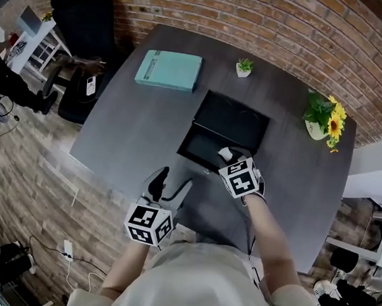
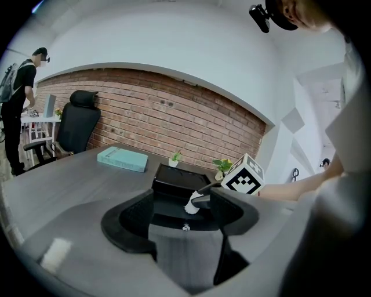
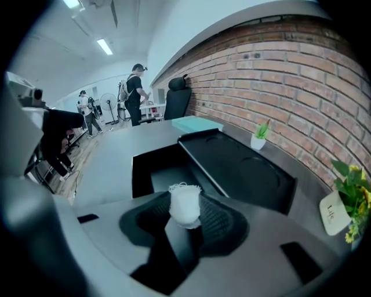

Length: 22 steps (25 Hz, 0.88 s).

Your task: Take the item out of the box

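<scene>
An open black box (image 1: 232,119) lies in the middle of the grey table (image 1: 132,129), its lid folded back toward the brick wall. My right gripper (image 1: 227,155) hovers over the box's near edge, shut on a small white item (image 1: 225,152). In the right gripper view the white item (image 3: 185,206) stands upright between the ribbed pads, with the box's tray (image 3: 159,168) beyond it. My left gripper (image 1: 175,178) hangs open near the table's front edge, left of the box, with nothing between its jaws. The left gripper view shows the white item (image 2: 192,203) above the box (image 2: 177,181).
A teal book (image 1: 168,70) lies at the table's back left. A small potted plant (image 1: 244,67) and a sunflower pot (image 1: 325,119) stand near the back edge. A black office chair (image 1: 90,16) stands beyond the table's left corner. People stand farther off in the room.
</scene>
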Each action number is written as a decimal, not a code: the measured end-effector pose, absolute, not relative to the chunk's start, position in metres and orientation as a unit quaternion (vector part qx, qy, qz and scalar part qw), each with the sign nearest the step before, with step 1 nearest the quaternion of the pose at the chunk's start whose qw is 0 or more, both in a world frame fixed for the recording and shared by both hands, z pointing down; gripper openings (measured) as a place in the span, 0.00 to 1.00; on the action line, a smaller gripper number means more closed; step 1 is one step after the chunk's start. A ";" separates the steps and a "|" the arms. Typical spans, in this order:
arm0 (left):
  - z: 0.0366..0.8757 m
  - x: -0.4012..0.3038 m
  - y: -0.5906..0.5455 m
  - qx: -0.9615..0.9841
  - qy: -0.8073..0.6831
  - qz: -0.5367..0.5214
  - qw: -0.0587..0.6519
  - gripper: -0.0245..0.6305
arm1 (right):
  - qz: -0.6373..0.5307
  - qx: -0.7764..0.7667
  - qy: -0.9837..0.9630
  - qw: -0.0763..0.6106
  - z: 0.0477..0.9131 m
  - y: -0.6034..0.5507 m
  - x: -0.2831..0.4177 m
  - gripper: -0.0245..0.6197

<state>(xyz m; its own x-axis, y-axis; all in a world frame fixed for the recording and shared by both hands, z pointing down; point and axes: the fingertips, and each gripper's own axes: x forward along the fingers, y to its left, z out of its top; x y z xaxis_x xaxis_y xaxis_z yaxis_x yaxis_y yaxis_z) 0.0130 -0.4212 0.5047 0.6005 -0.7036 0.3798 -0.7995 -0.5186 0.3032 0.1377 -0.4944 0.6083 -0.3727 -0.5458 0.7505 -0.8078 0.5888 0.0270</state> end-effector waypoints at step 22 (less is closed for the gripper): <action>0.473 -0.022 -0.328 0.882 -0.425 0.063 0.195 0.51 | 0.069 0.538 -0.804 0.244 0.478 -0.378 0.117 0.27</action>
